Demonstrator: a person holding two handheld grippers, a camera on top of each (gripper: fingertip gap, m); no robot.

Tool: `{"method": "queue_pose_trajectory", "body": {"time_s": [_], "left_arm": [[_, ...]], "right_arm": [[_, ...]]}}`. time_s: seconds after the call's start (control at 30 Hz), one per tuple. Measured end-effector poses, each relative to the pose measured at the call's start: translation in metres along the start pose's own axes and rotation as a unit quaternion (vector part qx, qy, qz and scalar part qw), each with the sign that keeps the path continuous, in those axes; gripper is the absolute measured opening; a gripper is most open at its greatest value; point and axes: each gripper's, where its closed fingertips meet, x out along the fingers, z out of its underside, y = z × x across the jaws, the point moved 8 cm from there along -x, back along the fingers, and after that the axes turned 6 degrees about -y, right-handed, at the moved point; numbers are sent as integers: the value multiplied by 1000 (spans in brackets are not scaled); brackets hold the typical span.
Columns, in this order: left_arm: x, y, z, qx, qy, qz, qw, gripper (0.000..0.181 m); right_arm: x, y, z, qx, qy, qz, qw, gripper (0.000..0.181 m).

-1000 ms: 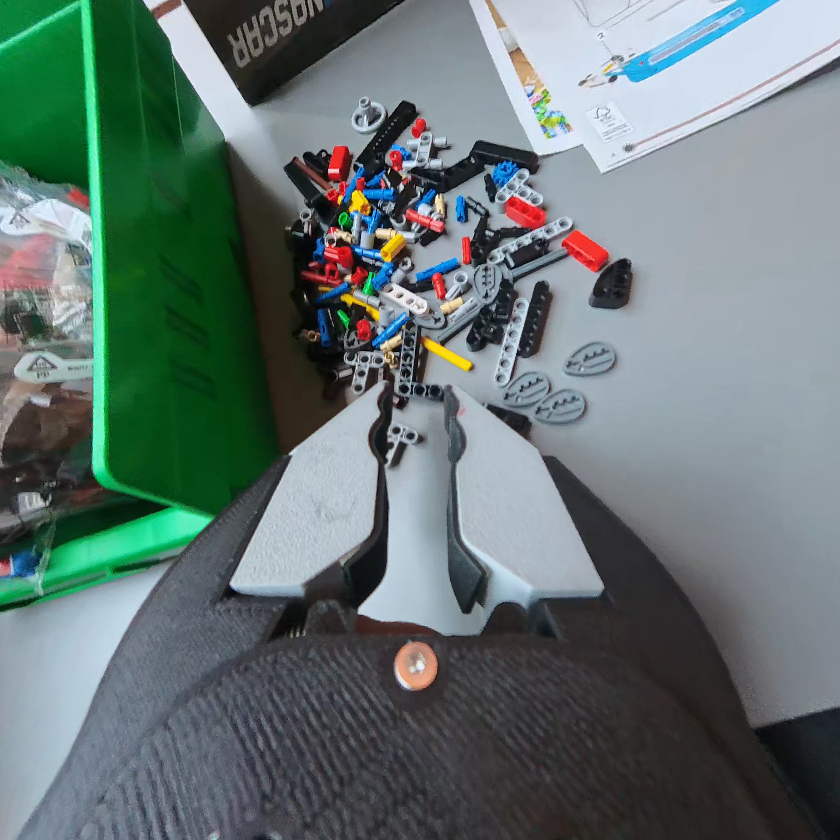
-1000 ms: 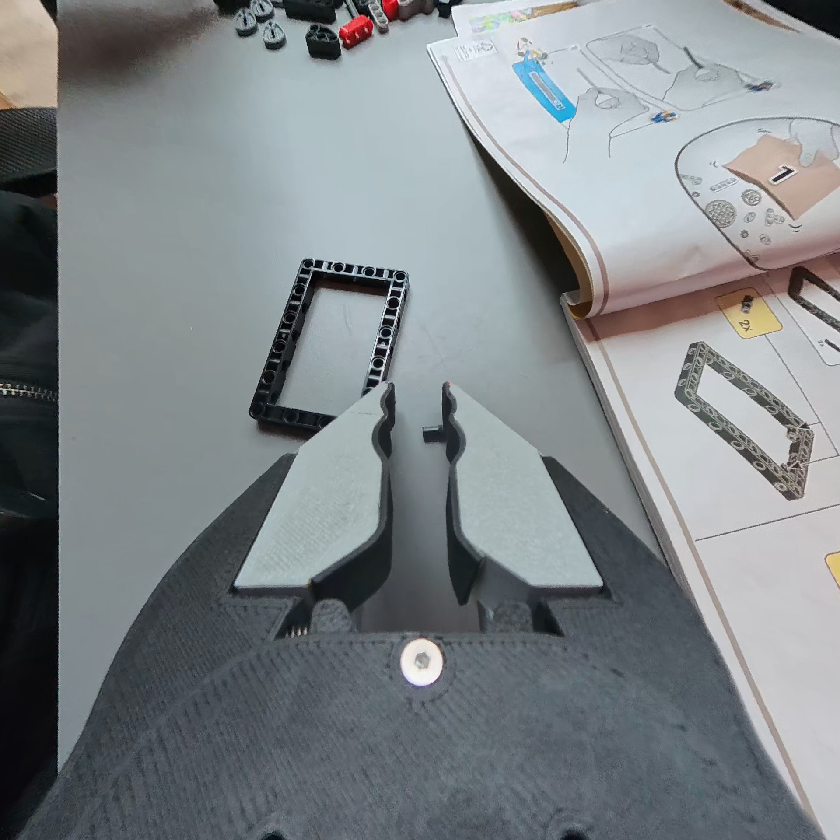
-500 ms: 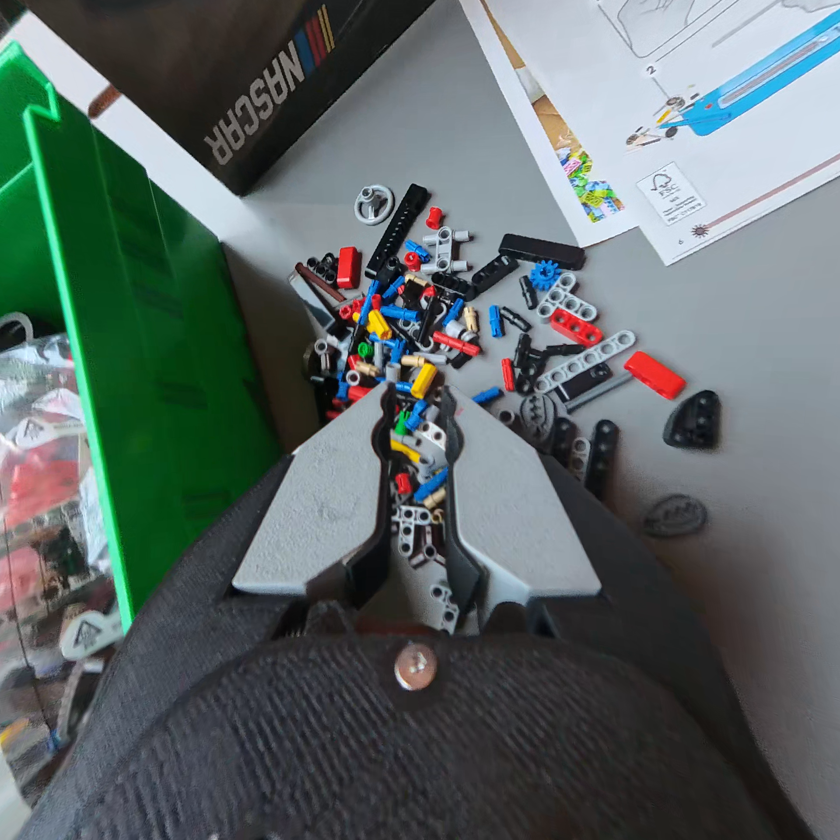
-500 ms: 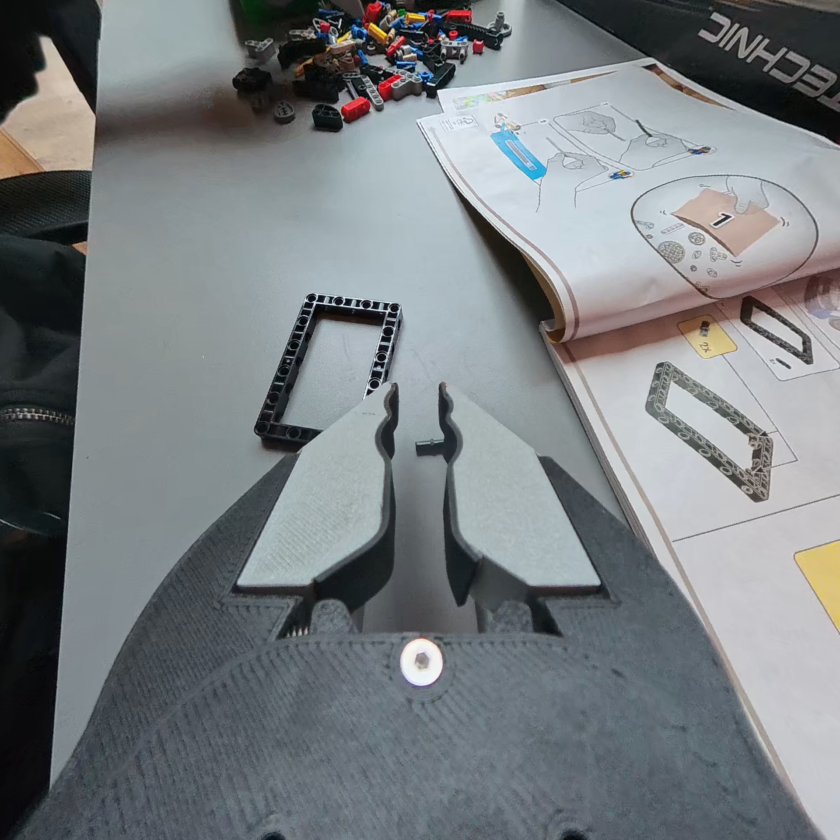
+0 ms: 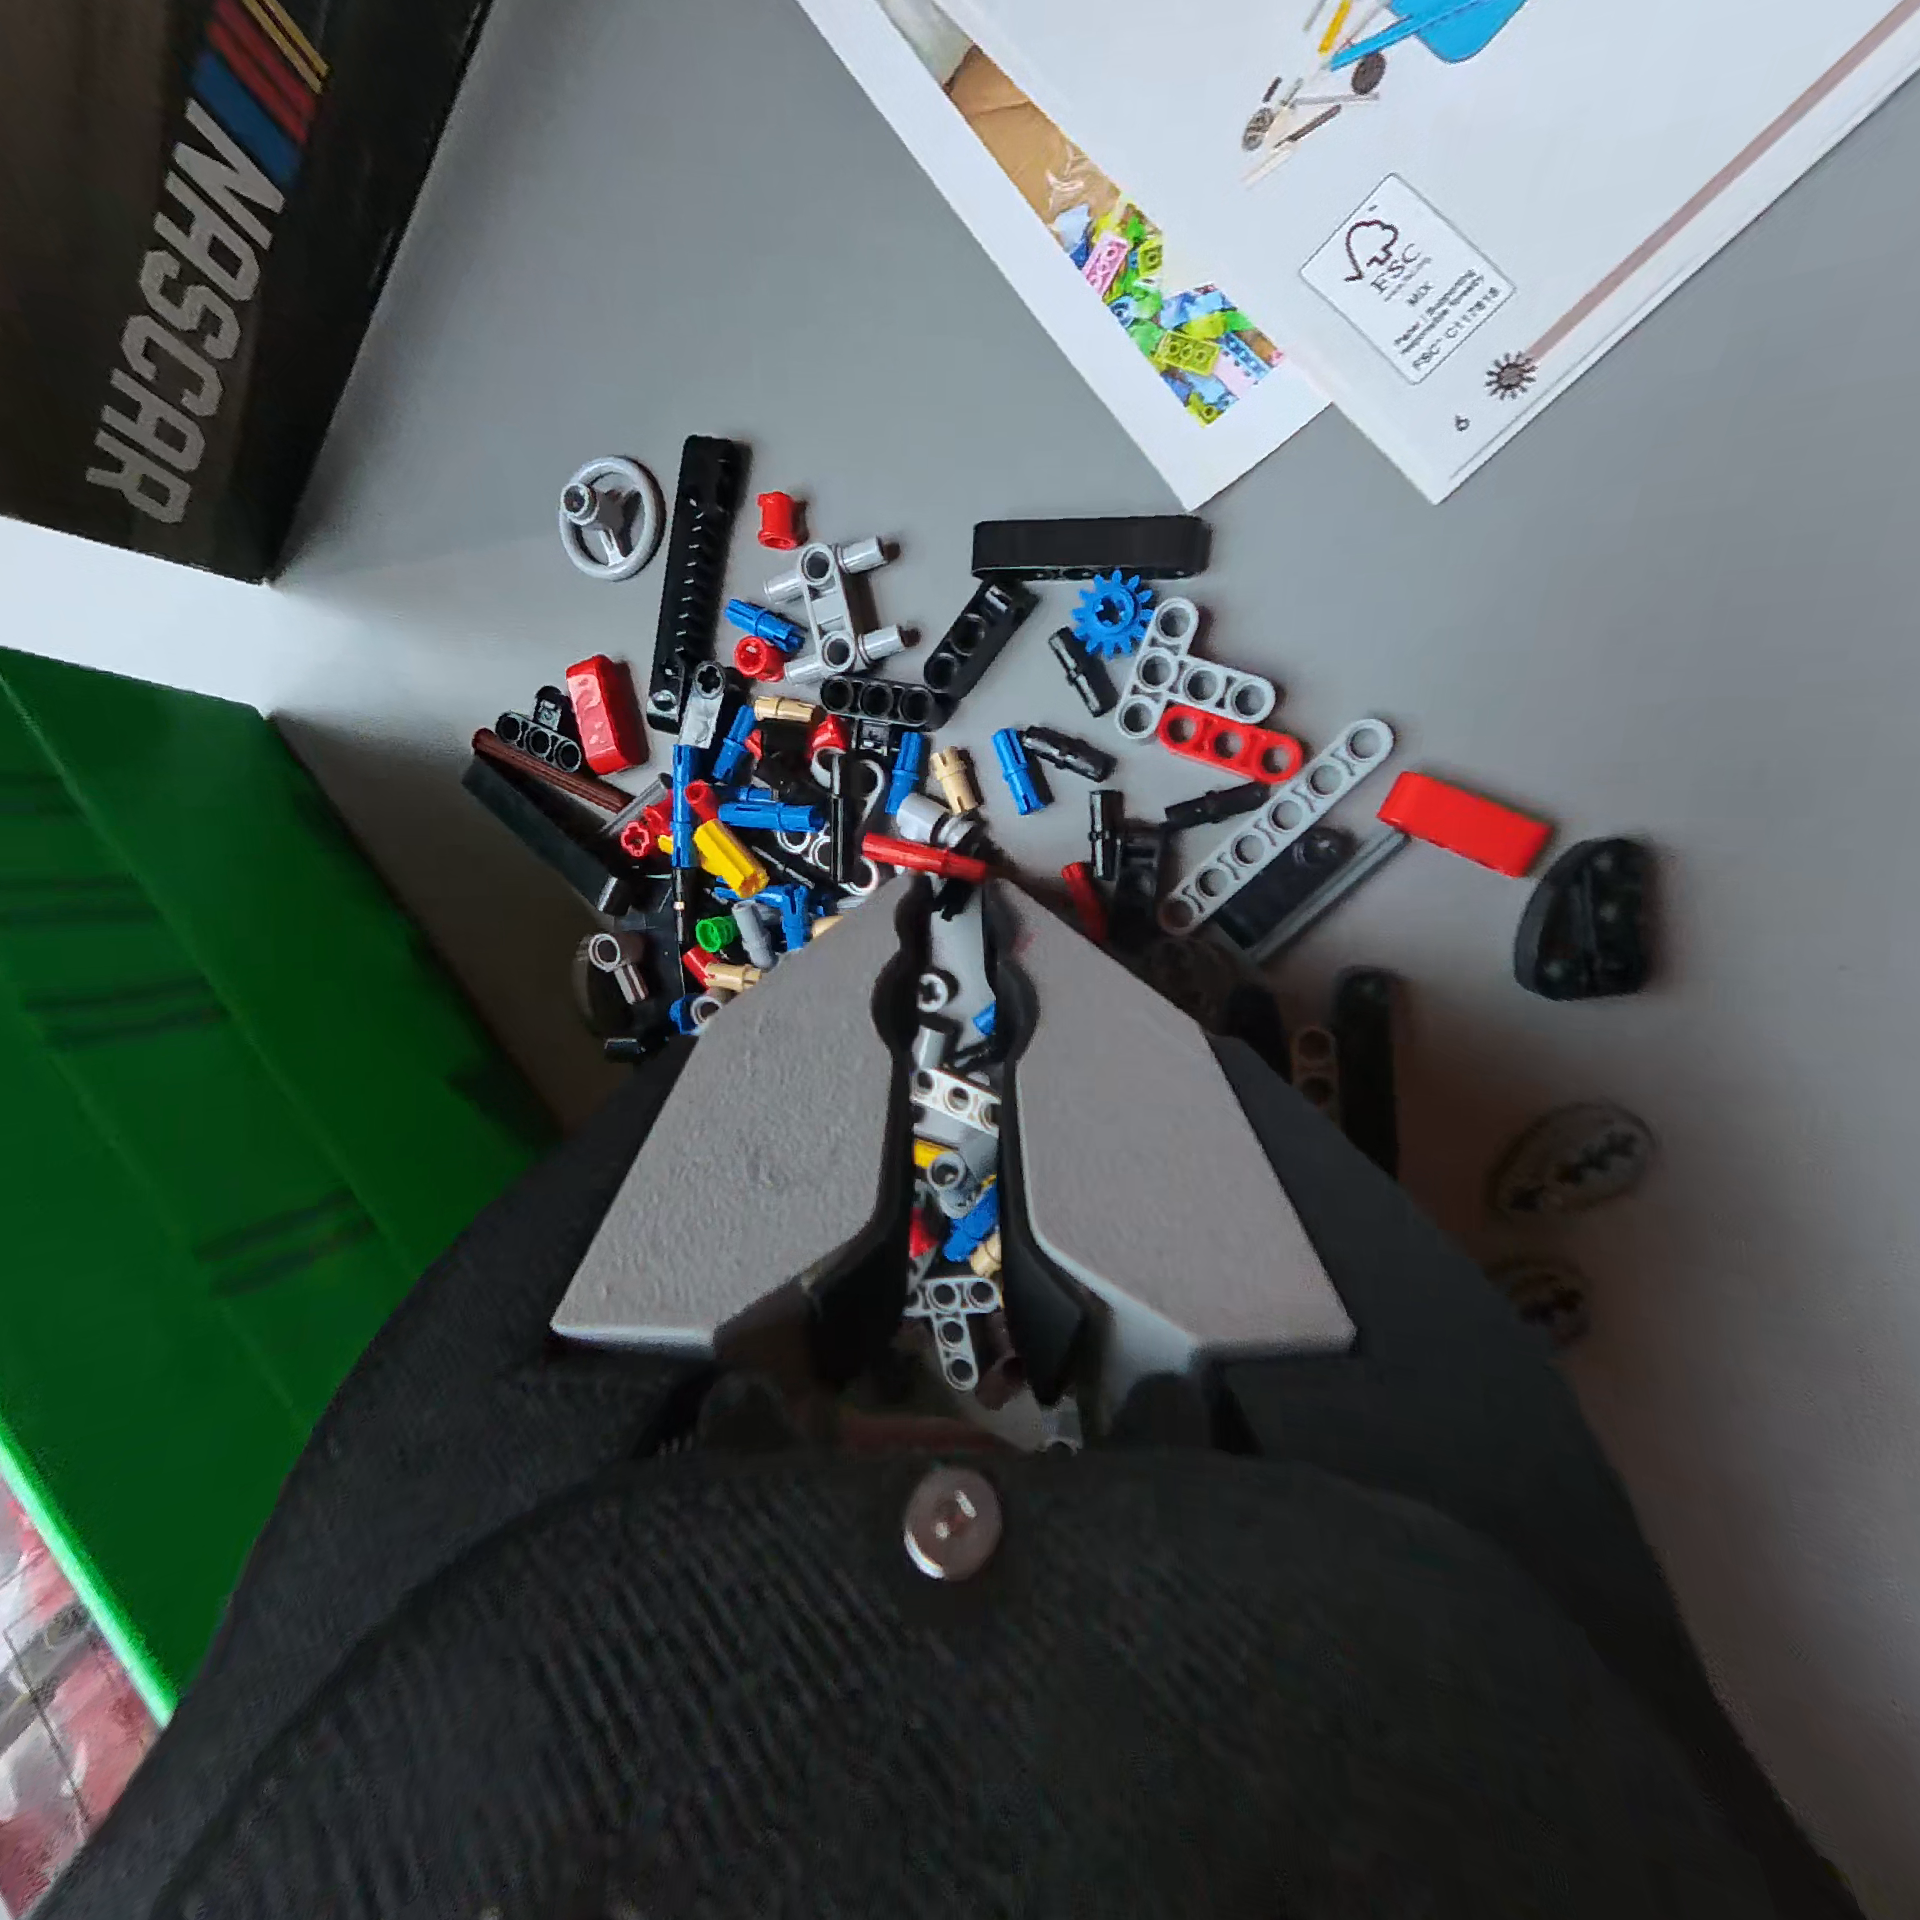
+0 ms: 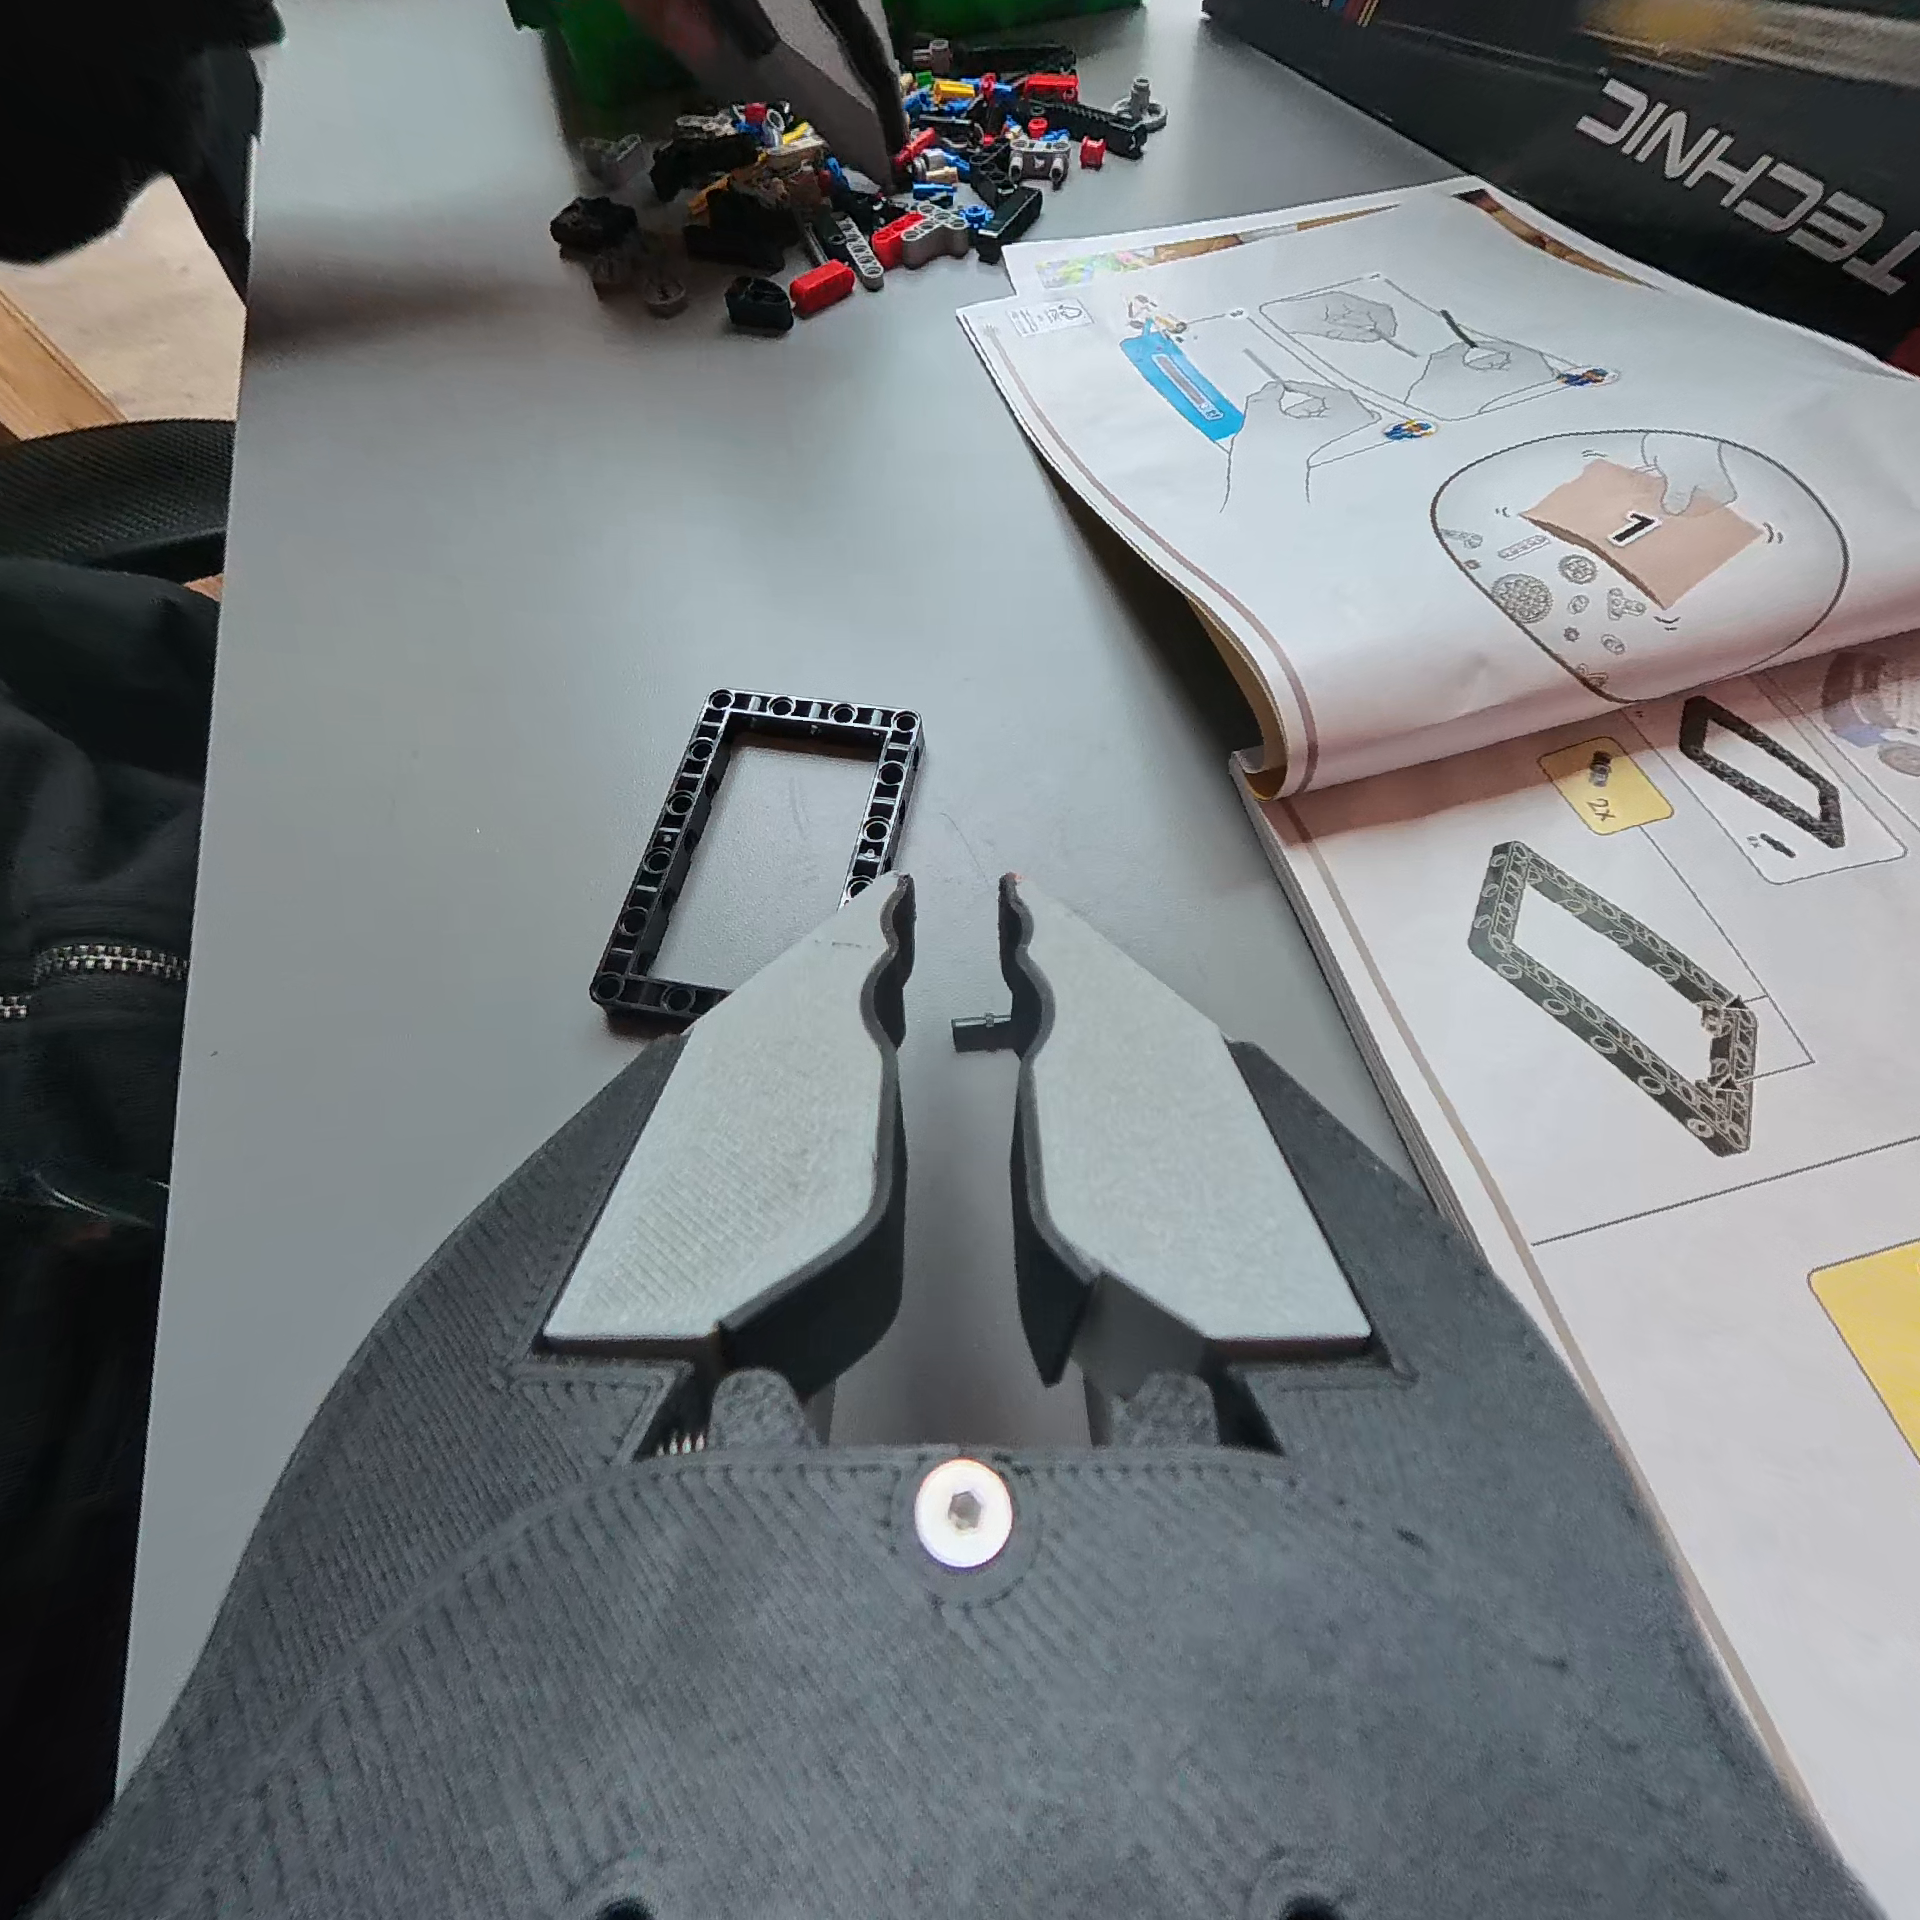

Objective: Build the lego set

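The black rectangular frame (image 6: 764,857) lies flat on the grey table (image 6: 499,499), a hollow beam border with rows of pin holes, just ahead and to the left of the right tongs (image 6: 956,883). A small black pin (image 6: 982,1032) sits on the table touching the inner edge of the right-hand finger; those tongs stand apart and grip nothing. To the right lies the open instruction booklet (image 6: 1558,935), its page showing the same frame.

Far across the table is the loose parts pile (image 5: 883,769): blue, red, yellow and tan pins, grey and black beams, a blue gear (image 5: 1112,613), a grey steering wheel (image 5: 611,516). Within the last second the left tongs (image 5: 951,894) have pushed forward from the near edge of this pile to hang right over its middle, tips near a red axle (image 5: 920,854). Their fingers are slightly apart with pieces showing through the gap, nothing clamped. That suggests a pick of the next small connector for the frame is about to start, probably another black pin.

Left of the pile stands a green bin (image 5: 208,1039), with a dark set box (image 5: 187,260) beyond it
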Motion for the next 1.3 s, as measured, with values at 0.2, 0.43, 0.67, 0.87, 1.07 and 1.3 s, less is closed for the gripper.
{"method": "queue_pose_trajectory", "body": {"time_s": [0.2,0.43,0.67,0.87,1.07,1.3], "left_arm": [[0,-1,-2,42,-10,2,999,6],[-2,1,-1,51,-24,39,998,3],[-2,1,1,27,-13,54,998,4],[-4,2,1,32,-12,42,999,3],[-36,10,-5,26,39,35,998,3],[-49,130,-57,93,137,193,967,2]], "right_arm": [[0,0,0,-1,0,-1,1000,12],[0,-1,0,-4,-2,-2,1000,10],[1,-2,0,-6,-2,-3,1000,9],[0,-2,0,-5,-1,-3,1000,8],[1,-2,0,-8,-3,-2,1000,8],[2,-3,-1,-10,-4,-3,1000,8]]}}
